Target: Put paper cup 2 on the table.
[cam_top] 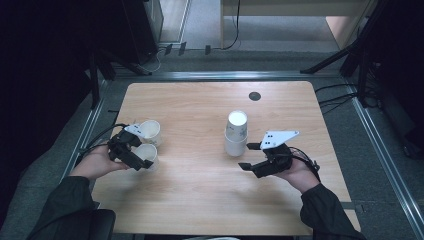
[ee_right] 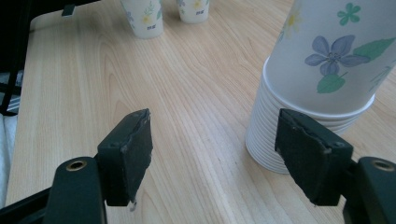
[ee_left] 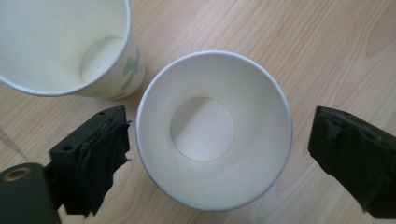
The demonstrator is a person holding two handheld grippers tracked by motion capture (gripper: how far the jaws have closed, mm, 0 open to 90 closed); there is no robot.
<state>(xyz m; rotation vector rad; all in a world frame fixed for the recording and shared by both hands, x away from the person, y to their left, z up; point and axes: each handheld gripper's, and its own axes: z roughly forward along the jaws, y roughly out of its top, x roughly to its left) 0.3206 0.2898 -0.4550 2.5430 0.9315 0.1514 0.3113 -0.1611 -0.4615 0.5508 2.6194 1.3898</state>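
Observation:
Two white paper cups with a flower print stand upright at the table's left. The nearer cup (cam_top: 148, 151) (ee_left: 215, 130) sits between the jaws of my left gripper (cam_top: 144, 156) (ee_left: 219, 154), which is open, with a small gap showing on each side of the rim. The farther cup (cam_top: 150, 131) (ee_left: 65, 46) stands just beyond it. A stack of upside-down cups (cam_top: 236, 132) (ee_right: 317, 70) stands mid-table. My right gripper (cam_top: 246, 156) (ee_right: 215, 149) is open just in front of the stack's base, with bare wood between its jaws.
The wooden table (cam_top: 200, 105) has a dark round cap (cam_top: 255, 96) near its far edge. A metal frame borders it, with cables and dark stands on the floor around. In the right gripper view the two upright cups (ee_right: 144, 16) stand far off.

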